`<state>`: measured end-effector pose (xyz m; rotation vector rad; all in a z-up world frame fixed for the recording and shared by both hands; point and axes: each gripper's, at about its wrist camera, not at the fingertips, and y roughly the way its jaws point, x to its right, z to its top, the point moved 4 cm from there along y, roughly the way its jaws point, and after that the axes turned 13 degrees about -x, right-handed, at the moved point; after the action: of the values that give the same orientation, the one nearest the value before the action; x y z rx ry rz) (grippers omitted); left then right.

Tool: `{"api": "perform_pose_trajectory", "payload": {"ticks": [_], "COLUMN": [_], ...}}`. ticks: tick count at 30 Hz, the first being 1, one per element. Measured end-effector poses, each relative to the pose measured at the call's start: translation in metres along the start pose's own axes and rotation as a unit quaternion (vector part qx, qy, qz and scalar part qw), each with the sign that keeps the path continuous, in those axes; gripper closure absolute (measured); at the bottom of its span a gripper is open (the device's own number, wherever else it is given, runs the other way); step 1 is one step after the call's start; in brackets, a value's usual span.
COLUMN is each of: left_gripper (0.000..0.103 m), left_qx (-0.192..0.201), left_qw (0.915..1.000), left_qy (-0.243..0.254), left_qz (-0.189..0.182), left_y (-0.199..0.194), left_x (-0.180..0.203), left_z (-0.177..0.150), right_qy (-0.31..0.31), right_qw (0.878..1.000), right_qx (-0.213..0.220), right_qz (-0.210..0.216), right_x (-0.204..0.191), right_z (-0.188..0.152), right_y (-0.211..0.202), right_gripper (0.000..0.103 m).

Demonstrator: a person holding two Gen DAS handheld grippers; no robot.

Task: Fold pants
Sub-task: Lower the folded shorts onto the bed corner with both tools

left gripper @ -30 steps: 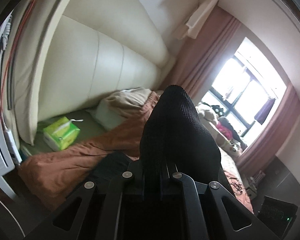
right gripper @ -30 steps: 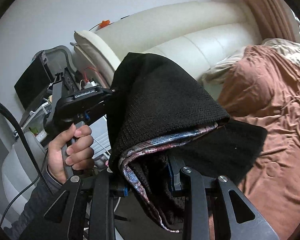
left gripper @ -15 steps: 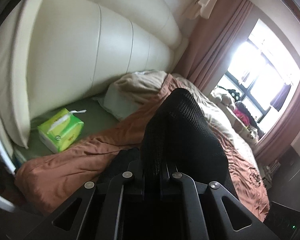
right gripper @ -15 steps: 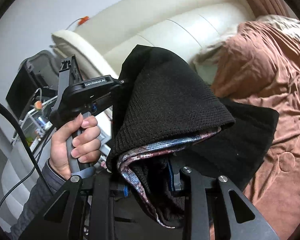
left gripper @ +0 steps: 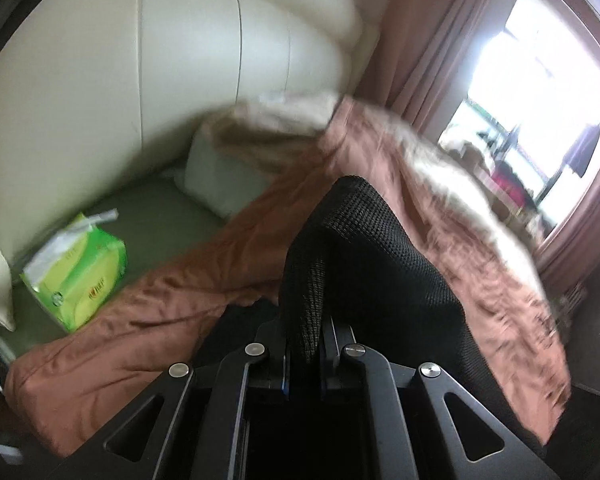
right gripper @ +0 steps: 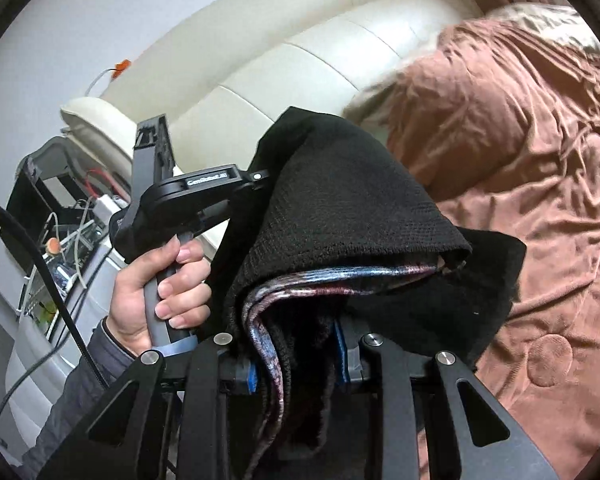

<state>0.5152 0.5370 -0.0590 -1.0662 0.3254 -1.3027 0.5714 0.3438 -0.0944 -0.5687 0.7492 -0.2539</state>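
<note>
Black knit pants point(left gripper: 364, 256) with a blue and pink patterned lining point(right gripper: 300, 284) hang lifted above the bed. My left gripper point(left gripper: 304, 344) is shut on a fold of the pants. My right gripper point(right gripper: 296, 360) is shut on a thick bunch of the same pants, which drape over its fingers. In the right wrist view the left gripper's body point(right gripper: 192, 196) and the hand holding it sit to the left, beside the fabric. The fingertips of both grippers are hidden by the cloth.
A rust-brown duvet point(right gripper: 532, 152) covers the bed. A cream padded headboard point(left gripper: 160, 80) stands behind. A green tissue pack point(left gripper: 80, 276) and a pale pillow point(left gripper: 216, 184) lie near it. A window with pink curtains point(left gripper: 540, 92) is at right. Equipment and cables point(right gripper: 60, 232) stand left of the bed.
Both grippers have tilted down toward the bed with the pants still held. The headboard and bedding fill more of the left wrist view; the left hand sits closer in the right wrist view.
</note>
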Motion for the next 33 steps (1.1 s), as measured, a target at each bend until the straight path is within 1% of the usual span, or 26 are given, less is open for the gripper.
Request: {"api": "perform_pose_trajectory", "payload": {"ticks": [1,2,5,7,10,12,14,17,18,20,23,26,27,28,30,33], "left_gripper": [0.092,0.092,0.088,0.088,0.084,0.083,0.082,0.082,0.082,0.082,0.082,0.082,0.082,0.082,0.082,0.082], "left_qx": [-0.020,-0.029,-0.037,-0.037,-0.030,-0.023,-0.019,-0.021,-0.021,-0.024,-0.030,-0.034,-0.035,-0.034,-0.028,-0.017], "left_qw": [0.9997,0.9992,0.9983,0.9982,0.9981,0.9975,0.9967,0.9952,0.9949,0.9949,0.9941,0.9927,0.9927,0.9926,0.9927,0.9935], "left_qy": [-0.001,-0.004,-0.016,-0.021,-0.029,-0.040,-0.049,-0.045,-0.051,-0.064,-0.072,-0.076,-0.076,-0.076,-0.077,-0.073], "left_qz": [0.017,0.026,0.042,0.042,0.046,0.054,0.061,0.085,0.084,0.075,0.075,0.087,0.087,0.088,0.089,0.086], "left_y": [0.015,0.022,0.033,0.031,0.019,0.010,0.003,-0.006,-0.009,-0.013,-0.017,-0.023,-0.026,-0.029,-0.039,-0.054], "left_x": [-0.002,-0.003,-0.011,-0.014,-0.019,-0.026,-0.034,-0.042,-0.046,-0.053,-0.062,-0.067,-0.067,-0.067,-0.066,-0.062], "left_z": [-0.002,-0.004,-0.013,-0.018,-0.025,-0.030,-0.034,-0.042,-0.047,-0.057,-0.073,-0.084,-0.087,-0.089,-0.093,-0.095], "right_qy": [0.009,0.023,0.070,0.096,0.115,0.120,0.123,0.108,0.102,0.099,0.100,0.102,0.093,0.086,0.075,0.049], "right_qw": [1.000,1.000,0.997,0.993,0.988,0.986,0.986,0.989,0.991,0.993,0.995,0.992,0.991,0.990,0.989,0.992], "right_qx": [-0.005,-0.012,-0.033,-0.040,-0.045,-0.050,-0.054,-0.060,-0.057,-0.053,-0.026,-0.012,-0.002,0.003,0.011,0.012], "right_qz": [-0.001,0.000,0.023,0.059,0.092,0.101,0.101,0.079,0.063,0.045,-0.011,-0.069,-0.094,-0.111,-0.126,-0.118], "right_x": [0.007,0.016,0.045,0.056,0.063,0.064,0.068,0.065,0.062,0.070,0.074,0.079,0.078,0.076,0.068,0.045], "right_z": [-0.004,-0.005,-0.014,-0.019,-0.019,-0.015,-0.007,0.007,0.013,0.024,0.037,0.046,0.048,0.050,0.052,0.050], "right_y": [0.001,0.005,0.020,0.025,0.029,0.033,0.036,0.036,0.033,0.027,0.007,-0.016,-0.028,-0.036,-0.046,-0.057], "right_gripper": [0.077,0.075,0.073,0.072,0.070,0.070,0.069,0.069,0.069,0.069,0.069,0.069,0.069,0.069,0.069,0.069]}}
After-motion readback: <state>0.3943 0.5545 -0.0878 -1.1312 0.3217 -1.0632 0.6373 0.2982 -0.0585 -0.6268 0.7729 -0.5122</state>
